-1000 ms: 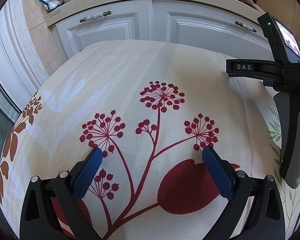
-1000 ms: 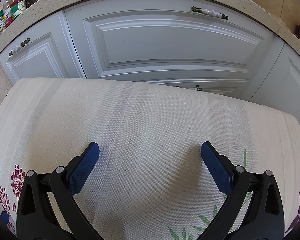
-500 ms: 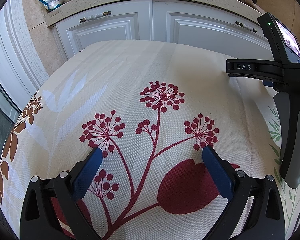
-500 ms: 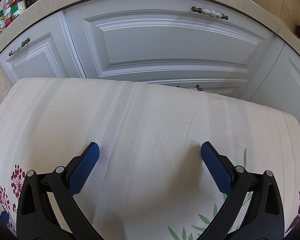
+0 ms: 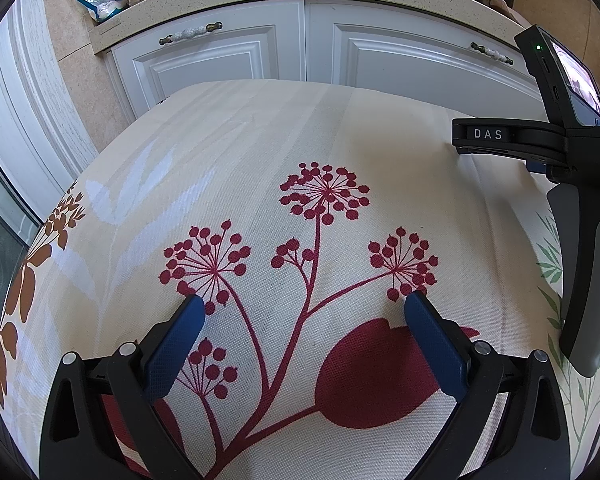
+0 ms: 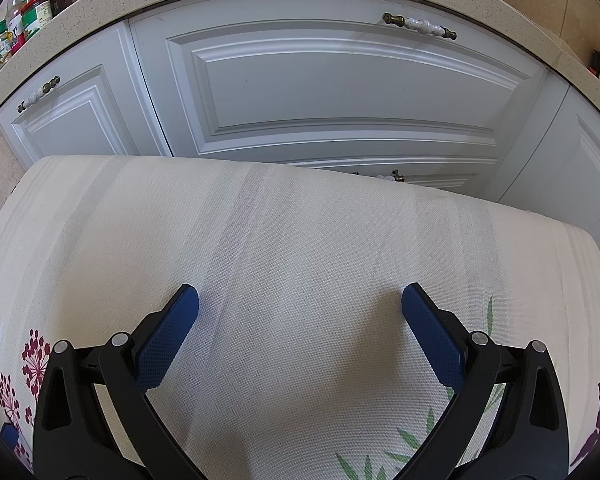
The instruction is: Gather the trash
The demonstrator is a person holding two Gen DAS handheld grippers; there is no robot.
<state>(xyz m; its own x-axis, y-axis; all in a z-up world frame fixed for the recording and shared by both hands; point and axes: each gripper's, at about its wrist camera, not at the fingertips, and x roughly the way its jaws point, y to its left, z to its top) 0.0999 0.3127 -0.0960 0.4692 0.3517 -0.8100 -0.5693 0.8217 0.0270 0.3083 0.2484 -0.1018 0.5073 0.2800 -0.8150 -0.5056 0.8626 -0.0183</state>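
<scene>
Your left gripper (image 5: 300, 312) and right gripper (image 6: 300, 304) hang spread and empty over the tablecloth (image 5: 260, 140); no trash shows either way.

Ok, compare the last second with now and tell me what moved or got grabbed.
Nothing visibly changed. The left gripper and the right gripper sit open and empty over the floral tablecloth, as before, and the white cabinets line up the same in both views. No trash shows in either view.
</scene>
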